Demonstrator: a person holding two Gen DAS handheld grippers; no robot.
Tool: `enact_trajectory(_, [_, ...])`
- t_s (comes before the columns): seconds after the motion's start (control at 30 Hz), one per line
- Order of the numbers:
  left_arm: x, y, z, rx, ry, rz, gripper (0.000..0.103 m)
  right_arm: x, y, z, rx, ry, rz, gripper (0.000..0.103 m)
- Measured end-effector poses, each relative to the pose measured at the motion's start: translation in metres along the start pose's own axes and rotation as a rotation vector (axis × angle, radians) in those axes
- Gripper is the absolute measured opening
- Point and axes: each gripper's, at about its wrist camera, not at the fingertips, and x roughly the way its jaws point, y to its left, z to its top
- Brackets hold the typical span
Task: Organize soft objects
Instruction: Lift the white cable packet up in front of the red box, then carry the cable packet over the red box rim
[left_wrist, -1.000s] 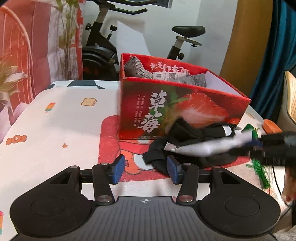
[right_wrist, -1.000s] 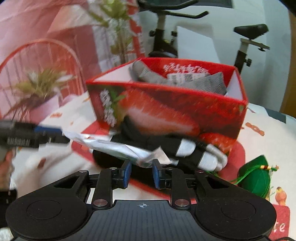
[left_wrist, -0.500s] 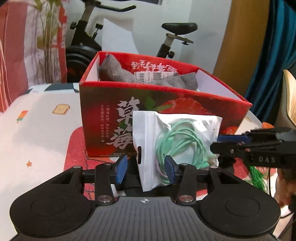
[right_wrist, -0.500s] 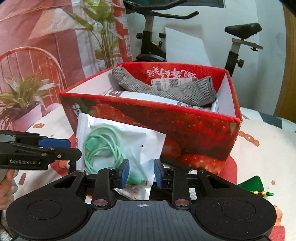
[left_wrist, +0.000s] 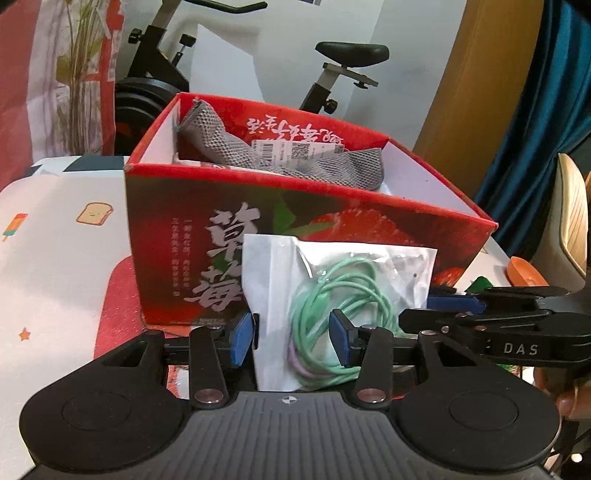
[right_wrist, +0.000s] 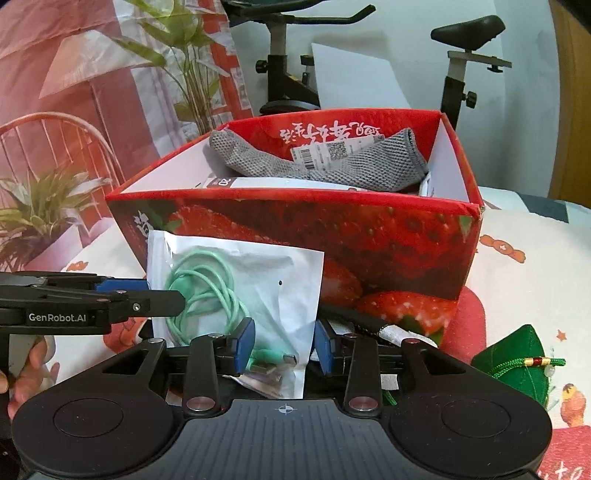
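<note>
Flanking a crinkly white pouch (left_wrist: 340, 295), both hand-held grippers (left_wrist: 291, 338) (right_wrist: 283, 345) seem apart, unclamped.

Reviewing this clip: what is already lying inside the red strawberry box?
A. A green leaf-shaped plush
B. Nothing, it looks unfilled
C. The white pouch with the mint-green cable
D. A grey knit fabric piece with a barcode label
D. A grey knit fabric piece bearing a barcode label rests inside the red strawberry box, while the white pouch with the mint-green cable stands in front of it, outside.
</note>
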Motion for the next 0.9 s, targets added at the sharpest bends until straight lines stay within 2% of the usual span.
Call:
enact_trajectory(0.37, [0.006, -0.002, 0.009, 0.022, 0.044, 0.007, 0.046, 0.005, -0.004, 0.008, 0.047, 0.001, 0.019, 0.035])
enact_trajectory(0.47, [0.004, -0.005, 0.009, 0.017, 0.051, 0.008, 0.04, 0.006, -0.008, 0.007, 0.093, 0.0, 0.034, 0.034])
enact_trajectory(0.53, [0.0, -0.009, 0.01, 0.015, 0.056, 0.015, 0.036, 0.005, -0.006, 0.006, 0.104, 0.002, 0.037, 0.028])
enact_trajectory(0.57, [-0.003, -0.01, 0.009, 0.009, 0.052, 0.01, 0.033, 0.004, -0.004, 0.006, 0.099, 0.002, 0.039, 0.028])
enact_trajectory(0.67, [-0.012, -0.016, 0.007, 0.01, 0.041, 0.021, 0.033, -0.002, 0.006, 0.004, 0.077, -0.001, 0.085, 0.024])
enact_trajectory(0.8, [-0.023, -0.013, 0.001, -0.016, 0.032, 0.017, 0.021, -0.013, 0.015, 0.001, 0.023, -0.027, 0.067, 0.015])
enact_trajectory(0.9, [-0.026, -0.012, 0.0, -0.026, 0.03, 0.007, 0.017, -0.019, 0.011, 0.002, 0.028, -0.038, 0.07, 0.014])
